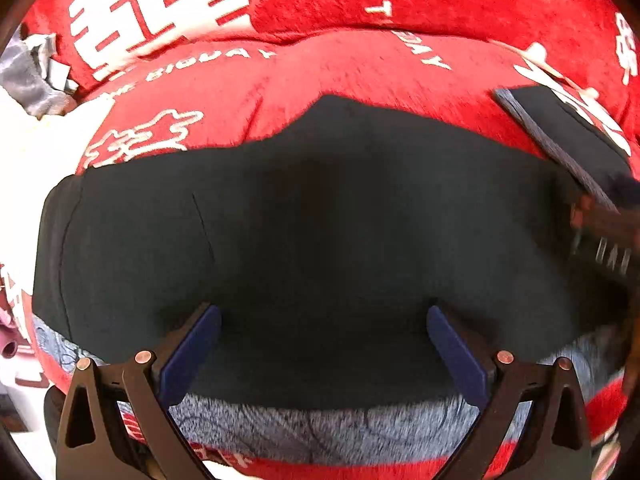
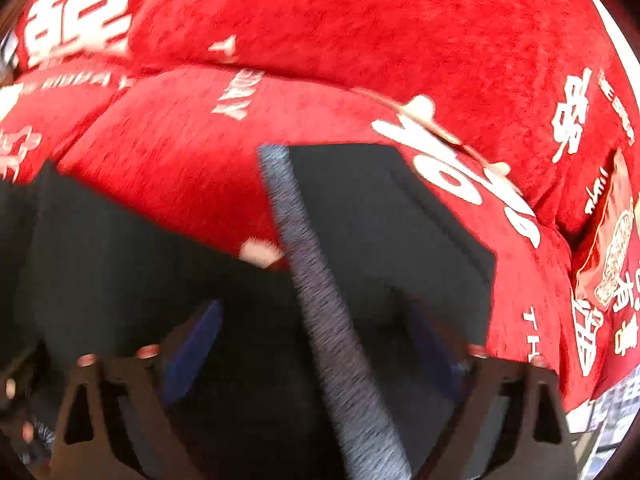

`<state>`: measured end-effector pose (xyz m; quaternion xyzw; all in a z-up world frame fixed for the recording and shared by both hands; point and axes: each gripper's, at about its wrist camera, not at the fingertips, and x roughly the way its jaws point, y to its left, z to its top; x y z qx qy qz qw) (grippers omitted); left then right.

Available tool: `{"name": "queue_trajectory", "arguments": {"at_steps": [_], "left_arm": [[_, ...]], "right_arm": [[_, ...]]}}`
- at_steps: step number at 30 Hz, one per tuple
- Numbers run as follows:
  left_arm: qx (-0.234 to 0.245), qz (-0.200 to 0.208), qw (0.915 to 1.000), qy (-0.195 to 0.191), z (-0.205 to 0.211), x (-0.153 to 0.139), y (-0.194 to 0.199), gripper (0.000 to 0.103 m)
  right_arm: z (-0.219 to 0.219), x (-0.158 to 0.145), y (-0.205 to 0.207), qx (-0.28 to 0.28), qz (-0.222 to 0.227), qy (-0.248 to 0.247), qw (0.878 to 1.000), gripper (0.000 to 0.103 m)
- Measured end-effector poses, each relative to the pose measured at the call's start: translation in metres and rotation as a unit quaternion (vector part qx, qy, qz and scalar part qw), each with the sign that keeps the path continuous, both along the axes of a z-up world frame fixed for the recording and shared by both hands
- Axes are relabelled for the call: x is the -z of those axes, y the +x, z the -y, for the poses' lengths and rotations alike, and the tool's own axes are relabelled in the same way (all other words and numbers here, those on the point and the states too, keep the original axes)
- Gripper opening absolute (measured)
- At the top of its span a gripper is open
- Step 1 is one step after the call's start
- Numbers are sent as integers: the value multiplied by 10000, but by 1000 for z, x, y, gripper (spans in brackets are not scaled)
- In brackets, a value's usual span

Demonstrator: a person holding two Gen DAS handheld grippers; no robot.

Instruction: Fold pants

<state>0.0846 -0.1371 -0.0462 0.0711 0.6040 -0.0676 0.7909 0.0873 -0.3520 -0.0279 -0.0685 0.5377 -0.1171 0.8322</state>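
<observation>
Dark pants (image 1: 320, 220) lie spread on red plush blanket (image 1: 360, 68) with white lettering. Left tool (image 1: 324, 320): blue pads wide apart, hovering over the near edge of the pants, nothing between them. Right tool (image 2: 316, 320): pads apart; grey ribbed band (image 2: 320, 300) of the pants runs between them, contact unclear through motion blur
</observation>
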Motion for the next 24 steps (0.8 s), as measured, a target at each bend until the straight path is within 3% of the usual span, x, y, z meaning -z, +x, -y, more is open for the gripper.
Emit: {"name": "queue_trajectory", "arguments": {"at_steps": [1,3,6,11,16,19,22,24], "left_arm": [[31,-59,9999,-79,-3,1,-3,103],[73,-149,9996,-214,-9,3,-9,103],[192,-166,9995,-206,-9,4,-17,103],[314,-135,9993,155,-12,-10,-24,103],[356,268,9985,-309,8,-44,-20,103],[587,255,9974,-342,47,-49,-10,103],[888,206,9956,-222,85,-45,-5,103],[928,93,9956,44,101,-31,-4,103]], "right_arm": [[9,-2,-3,59,41,175,9998,87],[33,-6,-10,361,98,434,9984,38],[77,-18,-35,933,325,835,9916,18],[131,-40,-103,1729,828,641,9794,13],[175,-35,-179,2472,1186,1110,9553,13],[190,-19,-197,2544,1293,1711,9430,13],[204,-5,-206,2691,1518,2495,9178,17],[210,-1,-211,2783,1701,2797,9030,28]]}}
